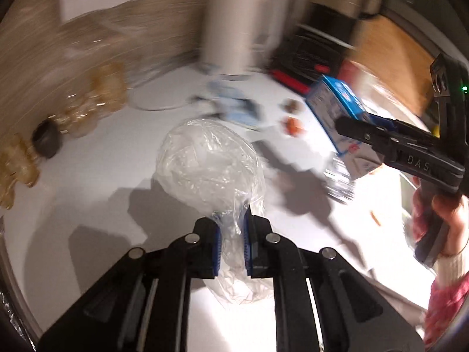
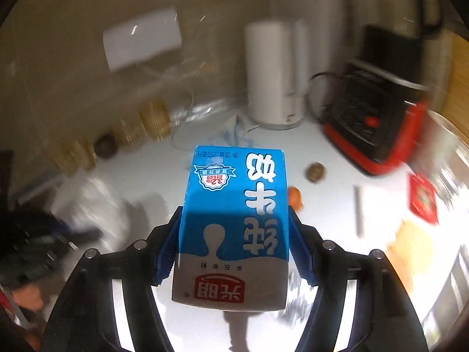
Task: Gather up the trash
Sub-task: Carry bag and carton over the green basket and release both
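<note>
1. The left hand-held gripper (image 1: 231, 220) points steeply down at the white surface (image 1: 96, 193), its blue pads nearly together and pinching a fold of a clear bag (image 1: 205, 164).
2. The bag billows out beyond the fingertips, above the surface.
3. The right hand-held gripper (image 2: 234, 220) also tilts downward, its pads pressed against both sides of a blue carton (image 2: 234, 205).
4. The carton sits between the fingers with its print upside down, clear of the surface.
5. In the left view the right hand (image 1: 442, 223) grips the handle from below, a pink-and-white sleeve (image 1: 448, 293) at the wrist, with the carton to the right of the bag.
</note>
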A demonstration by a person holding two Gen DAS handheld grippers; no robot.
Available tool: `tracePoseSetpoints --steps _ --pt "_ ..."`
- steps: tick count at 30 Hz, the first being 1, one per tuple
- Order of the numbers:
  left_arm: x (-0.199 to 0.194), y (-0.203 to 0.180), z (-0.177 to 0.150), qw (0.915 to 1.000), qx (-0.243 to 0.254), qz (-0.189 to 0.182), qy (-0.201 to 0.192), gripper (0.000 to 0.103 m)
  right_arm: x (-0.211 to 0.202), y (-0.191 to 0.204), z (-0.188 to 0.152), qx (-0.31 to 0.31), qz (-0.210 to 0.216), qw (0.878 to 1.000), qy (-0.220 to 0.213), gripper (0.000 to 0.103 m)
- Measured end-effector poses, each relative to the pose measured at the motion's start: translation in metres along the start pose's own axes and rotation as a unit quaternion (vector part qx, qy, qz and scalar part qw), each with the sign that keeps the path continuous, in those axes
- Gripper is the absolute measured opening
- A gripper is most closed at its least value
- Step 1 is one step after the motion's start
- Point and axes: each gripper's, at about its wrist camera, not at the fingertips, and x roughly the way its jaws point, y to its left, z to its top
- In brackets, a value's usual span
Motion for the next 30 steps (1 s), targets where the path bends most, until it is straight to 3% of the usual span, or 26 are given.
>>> tracePoseSetpoints --steps 5,12,18,23,25,27,29,30 --pt "-0.022 -0.061 -0.038 0.9921 0.086 -0.088 0.024 0.012 -0.088 0.017 -0.062 0.065 -0.056 0.996 -0.030 0.067" --pt "-0.034 -0.130 -0.115 0.9610 0.201 -0.174 0.077 0.012 -0.175 0.020 -0.188 0.199 -0.154 0.968 -0.009 0.067" --pt "-0.017 -0.170 -0.181 0.9375 0.267 -0.186 0.125 0.012 -0.194 0.020 -0.281 0.281 -0.197 0.939 0.031 0.067" --pt "0.008 -0.188 -0.217 0.9249 0.293 -0.180 0.163 0.012 -0.198 0.028 -0.323 0.311 -0.202 0.928 0.042 0.067" --pt "0.018 -0.189 -0.230 0.9201 0.301 -0.172 0.182 0.021 -0.196 0.028 -0.333 0.322 -0.201 0.924 0.047 0.067" --pt "0.024 -0.189 -0.240 0.9186 0.303 -0.160 0.197 0.055 -0.195 0.028 -0.343 0.331 -0.199 0.921 0.050 0.067" --pt "0.026 -0.188 -0.245 0.9211 0.300 -0.151 0.198 0.067 -0.195 0.028 -0.353 0.338 -0.197 0.919 0.054 0.067" --pt "0.026 -0.188 -0.246 0.9205 0.300 -0.151 0.200 0.068 -0.194 0.028 -0.355 0.341 -0.197 0.918 0.055 0.067"
